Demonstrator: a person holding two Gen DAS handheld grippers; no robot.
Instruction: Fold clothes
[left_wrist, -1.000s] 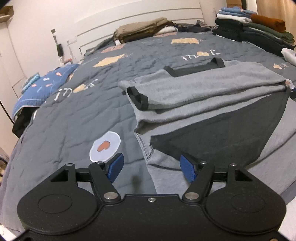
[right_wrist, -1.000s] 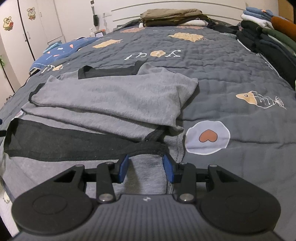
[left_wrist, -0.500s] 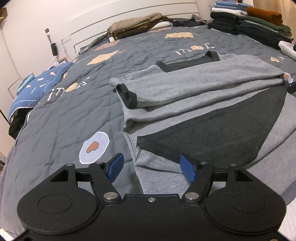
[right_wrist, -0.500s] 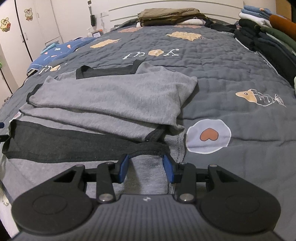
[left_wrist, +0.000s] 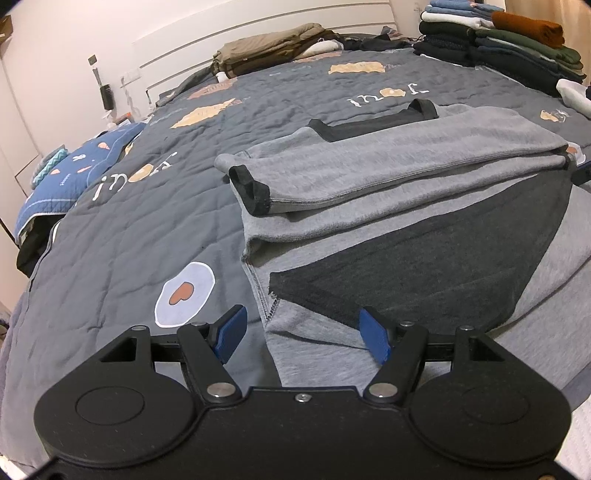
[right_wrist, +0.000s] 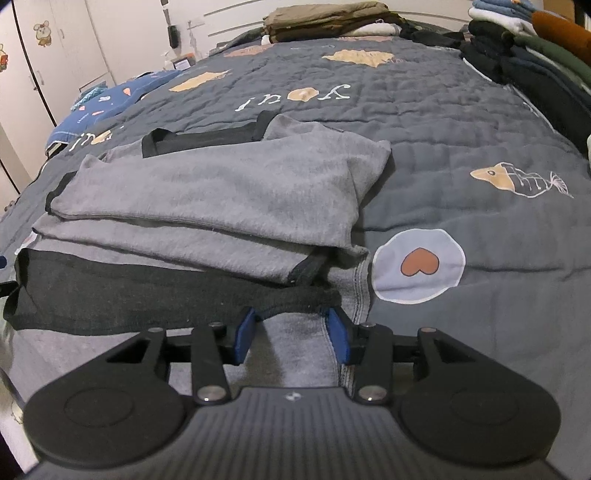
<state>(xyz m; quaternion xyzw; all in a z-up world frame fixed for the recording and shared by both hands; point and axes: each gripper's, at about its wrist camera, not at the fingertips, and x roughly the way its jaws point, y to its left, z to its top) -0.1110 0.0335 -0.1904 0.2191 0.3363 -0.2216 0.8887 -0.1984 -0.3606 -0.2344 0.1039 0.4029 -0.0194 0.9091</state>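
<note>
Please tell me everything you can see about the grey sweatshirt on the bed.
The sweatshirt is soft grey fleece with a black collar, black cuffs and a dark panel across the body. It lies flat on the quilt, both sleeves folded across it. The open left gripper and right gripper sit at its near hem corners.

The grey sweatshirt (left_wrist: 388, 173) is soft, fuzzy fleece cloth, matt, with ribbed black knit at the cuff (left_wrist: 251, 190) and a flat dark knit panel (left_wrist: 424, 266). The bed cover (left_wrist: 129, 240) is quilted cloth, stitched in rows, dull, with smooth printed patches. Each claw, left (left_wrist: 304, 332) and right (right_wrist: 291, 334), is matt black plastic with shiny metal rivets and blue pads (right_wrist: 338, 336). The right claw's body is ribbed.
</note>
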